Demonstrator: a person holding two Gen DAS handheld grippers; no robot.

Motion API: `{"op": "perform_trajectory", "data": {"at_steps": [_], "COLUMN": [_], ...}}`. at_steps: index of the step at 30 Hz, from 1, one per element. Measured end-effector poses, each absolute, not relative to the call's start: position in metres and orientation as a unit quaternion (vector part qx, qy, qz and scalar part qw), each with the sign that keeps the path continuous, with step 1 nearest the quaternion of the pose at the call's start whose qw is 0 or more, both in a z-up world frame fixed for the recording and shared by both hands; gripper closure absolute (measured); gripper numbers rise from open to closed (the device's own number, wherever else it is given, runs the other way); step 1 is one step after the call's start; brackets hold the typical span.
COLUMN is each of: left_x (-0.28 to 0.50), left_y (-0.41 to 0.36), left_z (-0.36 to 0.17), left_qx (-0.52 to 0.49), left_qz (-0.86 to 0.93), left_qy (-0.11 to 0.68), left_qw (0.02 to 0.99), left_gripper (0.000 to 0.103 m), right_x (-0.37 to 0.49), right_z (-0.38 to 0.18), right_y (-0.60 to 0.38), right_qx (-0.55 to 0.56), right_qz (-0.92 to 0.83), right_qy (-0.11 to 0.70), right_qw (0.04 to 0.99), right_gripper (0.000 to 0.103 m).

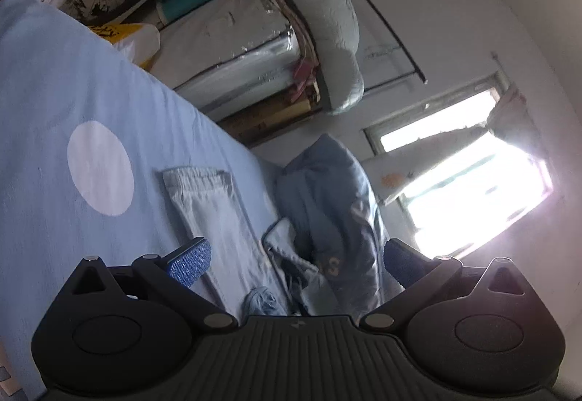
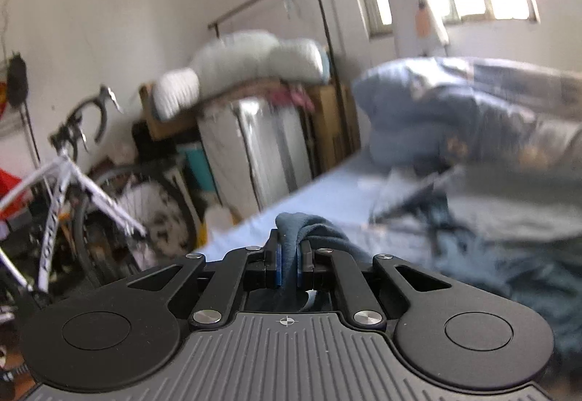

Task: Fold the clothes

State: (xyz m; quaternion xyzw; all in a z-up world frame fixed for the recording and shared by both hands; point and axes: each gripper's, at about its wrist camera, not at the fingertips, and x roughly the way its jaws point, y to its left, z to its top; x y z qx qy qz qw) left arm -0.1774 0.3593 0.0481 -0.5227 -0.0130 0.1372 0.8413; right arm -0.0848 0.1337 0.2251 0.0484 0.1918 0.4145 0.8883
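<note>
1. Blue-grey garment (image 2: 309, 230) is pinched between the right gripper (image 2: 290, 263) fingers, bunched above their tips, jaws nearly closed on it.
2. Left gripper (image 1: 296, 261) is spread wide, holding nothing.
3. Folded pale trousers (image 1: 218, 215) lie on the blue bedsheet (image 1: 54, 92) just ahead of its left finger; a crumpled clothes pile (image 1: 327, 219) lies ahead, between its fingers.

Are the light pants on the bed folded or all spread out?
Folded. The light pants lie as one flat narrow strip on the blue sheet.

Left claw (image 1: 296, 259) spread wide; right claw (image 2: 290, 261) clamped.
</note>
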Motion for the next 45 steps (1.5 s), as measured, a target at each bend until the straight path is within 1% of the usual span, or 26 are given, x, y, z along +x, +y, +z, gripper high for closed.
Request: {"op": "perform_trajectory", "data": {"at_steps": [9, 16, 22, 26, 31, 34, 38, 45], "left_x": [-0.161, -0.151, -0.156, -0.156, -0.152, -0.146, -0.142, -0.136], "left_y": [0.343, 0.321, 0.321, 0.319, 0.314, 0.306, 0.284, 0.265], "left_z": [0.046, 0.056, 0.051, 0.051, 0.049, 0.049, 0.055, 0.054], "left_qx": [-0.521, -0.496, -0.533, -0.536, -0.554, -0.572, -0.537, -0.511], "left_qz": [0.084, 0.036, 0.028, 0.031, 0.014, -0.019, -0.029, -0.024], "left_qy": [0.015, 0.009, -0.020, -0.019, -0.012, 0.007, 0.039, 0.070], "left_qw": [0.849, 0.868, 0.845, 0.843, 0.833, 0.820, 0.842, 0.857], "left_gripper": [0.000, 0.000, 0.000, 0.000, 0.000, 0.000, 0.000, 0.000], "right_x": [-0.071, -0.083, -0.098, -0.122, -0.163, -0.188, -0.220, -0.234], "right_z": [0.316, 0.364, 0.396, 0.411, 0.395, 0.386, 0.373, 0.320], "right_y": [0.108, 0.075, 0.048, 0.018, -0.047, -0.086, -0.138, -0.148], "right_qx": [0.061, 0.081, 0.079, 0.075, 0.047, 0.030, 0.008, -0.055], "right_qz": [0.419, 0.417, 0.419, 0.419, 0.380, 0.355, 0.322, 0.303], "right_qy": [0.115, 0.043, 0.003, -0.016, 0.017, 0.037, 0.063, 0.186], "right_qw": [0.899, 0.904, 0.905, 0.905, 0.924, 0.934, 0.945, 0.933], "right_gripper": [0.094, 0.094, 0.094, 0.094, 0.094, 0.094, 0.094, 0.094]}}
